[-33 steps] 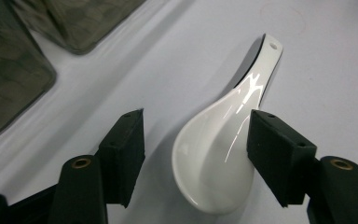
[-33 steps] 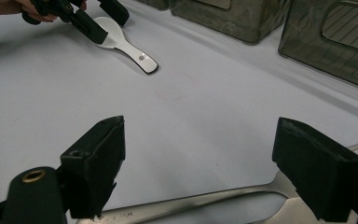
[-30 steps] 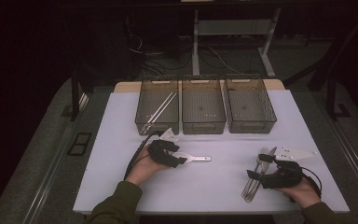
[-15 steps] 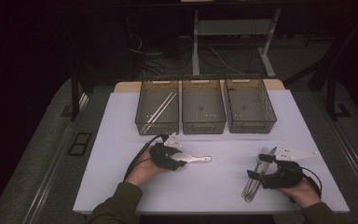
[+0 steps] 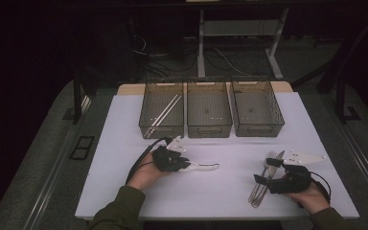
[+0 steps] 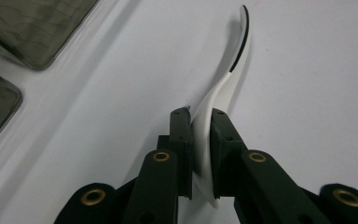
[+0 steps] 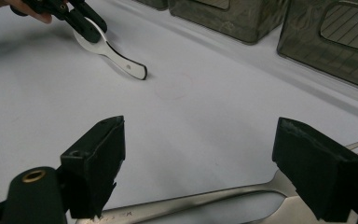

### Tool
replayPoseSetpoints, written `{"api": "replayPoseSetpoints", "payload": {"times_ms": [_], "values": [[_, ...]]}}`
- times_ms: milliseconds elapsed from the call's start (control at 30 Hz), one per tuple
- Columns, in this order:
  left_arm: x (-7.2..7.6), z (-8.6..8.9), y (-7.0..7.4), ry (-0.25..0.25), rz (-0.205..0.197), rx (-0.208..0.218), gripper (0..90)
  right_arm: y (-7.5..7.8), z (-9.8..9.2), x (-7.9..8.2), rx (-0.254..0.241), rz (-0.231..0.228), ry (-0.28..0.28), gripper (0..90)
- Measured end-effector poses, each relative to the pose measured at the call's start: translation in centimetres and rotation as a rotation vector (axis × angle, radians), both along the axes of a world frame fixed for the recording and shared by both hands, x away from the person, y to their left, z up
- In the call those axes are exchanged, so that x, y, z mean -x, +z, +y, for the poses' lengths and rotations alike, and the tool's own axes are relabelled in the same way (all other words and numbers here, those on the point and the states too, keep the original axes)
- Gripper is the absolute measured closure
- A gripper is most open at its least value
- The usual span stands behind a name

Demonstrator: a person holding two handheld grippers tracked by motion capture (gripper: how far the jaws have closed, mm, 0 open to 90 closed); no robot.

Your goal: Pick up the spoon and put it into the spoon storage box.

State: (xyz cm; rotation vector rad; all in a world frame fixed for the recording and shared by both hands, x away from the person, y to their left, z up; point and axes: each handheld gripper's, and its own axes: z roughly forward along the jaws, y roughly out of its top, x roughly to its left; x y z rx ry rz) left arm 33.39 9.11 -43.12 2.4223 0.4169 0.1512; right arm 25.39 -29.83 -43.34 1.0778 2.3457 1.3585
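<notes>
Between the left gripper's (image 6: 200, 140) just-closed jaws sits a white spoon (image 6: 223, 88), clamped low over the white table (image 5: 124, 143). Sorting seems barely begun: chopsticks (image 5: 163, 115) lie in the left bin (image 5: 146, 108). Right gripper (image 7: 200, 172) gapes over a fork (image 7: 223, 193).
</notes>
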Motion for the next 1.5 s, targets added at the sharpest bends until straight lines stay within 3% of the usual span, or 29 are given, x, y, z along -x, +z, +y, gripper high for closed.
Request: {"api": "replayPoseSetpoints", "payload": {"times_ms": [300,500,567,1067,1400,1500], "values": [[0.2,-0.1,0.1,-0.004,0.007,0.002,80.7,0.0,0.0,0.1,0.001,-0.006,0.003,17.0],[0.5,-0.6,0.6,-0.027,-0.007,0.007,80.7,-0.2,-0.1,0.0,-0.006,-0.025,-0.024,9.2],[0.5,-0.6,0.9,-0.028,-0.013,0.019,80.7,-0.3,0.0,-0.1,0.001,-0.025,-0.028,1.1],[0.3,0.1,3.7,-0.004,-0.047,0.098,80.6,-0.5,0.3,-0.1,-0.001,-0.026,-0.012,1.2],[-0.3,-0.2,6.1,0.012,-0.086,0.133,80.6,-0.4,0.1,-0.2,-0.007,-0.032,-0.017,1.2],[-0.7,-0.3,7.1,0.010,-0.099,0.127,80.6,-0.4,0.0,-0.2,-0.011,-0.033,-0.020,1.2]]}}
